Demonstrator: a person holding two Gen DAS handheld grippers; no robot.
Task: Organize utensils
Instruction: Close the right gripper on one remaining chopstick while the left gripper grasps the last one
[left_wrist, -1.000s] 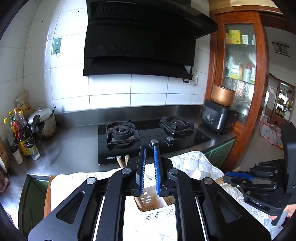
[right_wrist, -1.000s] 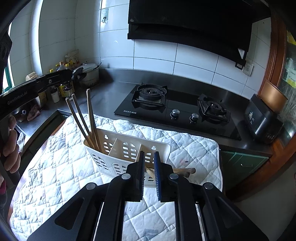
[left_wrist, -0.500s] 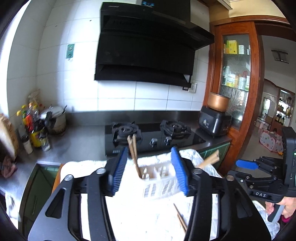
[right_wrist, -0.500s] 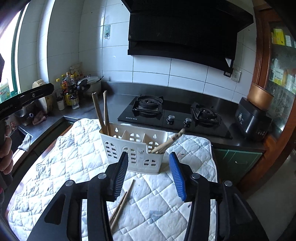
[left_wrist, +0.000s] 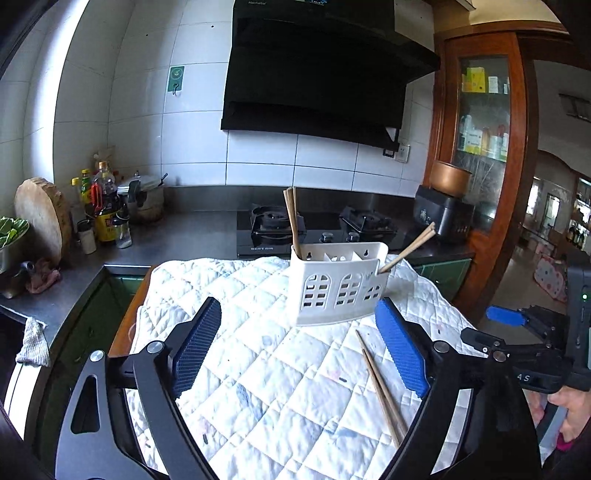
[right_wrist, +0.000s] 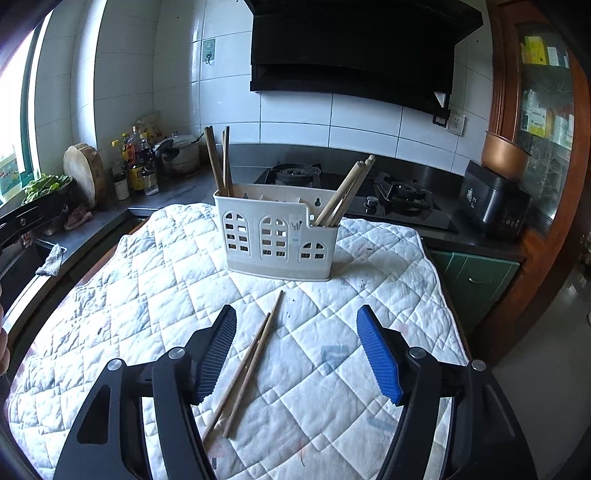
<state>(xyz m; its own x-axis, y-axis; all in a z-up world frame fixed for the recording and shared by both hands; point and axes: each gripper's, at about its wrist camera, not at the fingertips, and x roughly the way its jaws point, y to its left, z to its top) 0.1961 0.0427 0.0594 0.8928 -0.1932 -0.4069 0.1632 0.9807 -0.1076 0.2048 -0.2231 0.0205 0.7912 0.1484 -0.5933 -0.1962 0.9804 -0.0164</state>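
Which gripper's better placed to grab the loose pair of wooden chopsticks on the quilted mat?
Right, probably. The loose wooden chopsticks lie between the right gripper's opening jaws; for the left gripper they sit beside its right-hand finger, off-centre. Both grippers are empty.

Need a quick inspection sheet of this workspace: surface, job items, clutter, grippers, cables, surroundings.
Surface: quilted cloth, stained.
Job's things: white caddy upright; chopsticks in its left end, more leaning from its right end; loose pair flat on the cloth.
Clutter: nothing seen on the cloth.
Grippers: left gripper and right gripper opening, nothing between the pads.
Cables: nothing seen.
Surroundings: stove, bottles, hood.
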